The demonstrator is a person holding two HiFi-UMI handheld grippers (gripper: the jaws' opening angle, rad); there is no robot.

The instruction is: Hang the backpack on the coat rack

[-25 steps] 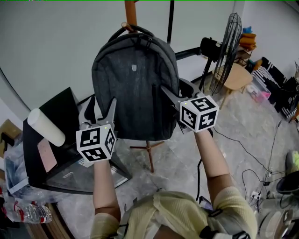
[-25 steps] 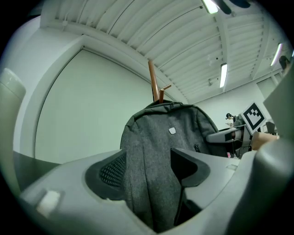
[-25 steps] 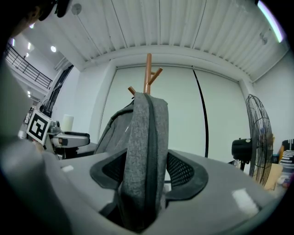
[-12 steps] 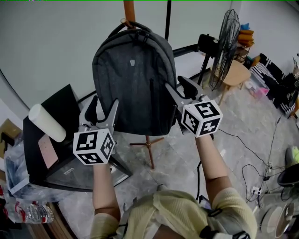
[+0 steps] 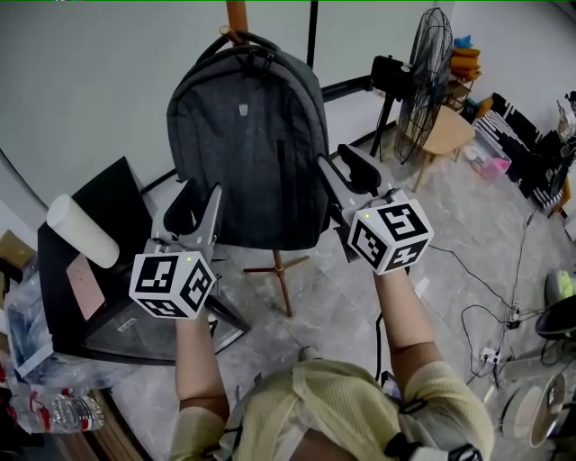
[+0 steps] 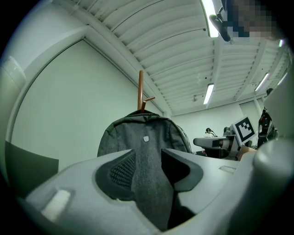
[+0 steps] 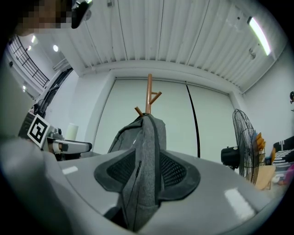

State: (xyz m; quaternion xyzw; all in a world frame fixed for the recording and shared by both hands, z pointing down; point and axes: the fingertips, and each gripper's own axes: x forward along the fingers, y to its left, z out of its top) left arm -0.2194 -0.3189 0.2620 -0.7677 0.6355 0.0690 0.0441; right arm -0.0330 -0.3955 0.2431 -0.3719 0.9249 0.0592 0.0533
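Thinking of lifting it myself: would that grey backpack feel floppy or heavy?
Probably soft, not limp: the backpack is fabric yet keeps its rounded shape. Likely light, as it looks slim side-on. Hanging by its top handle from the coat rack, it would probably swing if pushed.

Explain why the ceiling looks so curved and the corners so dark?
Left gripper view: a wide-angle lens bows the ceiling and blackens the corners; the strip light glares white. Right gripper view: same bowing and dark corners. Head view: even light, the backpack crisp.
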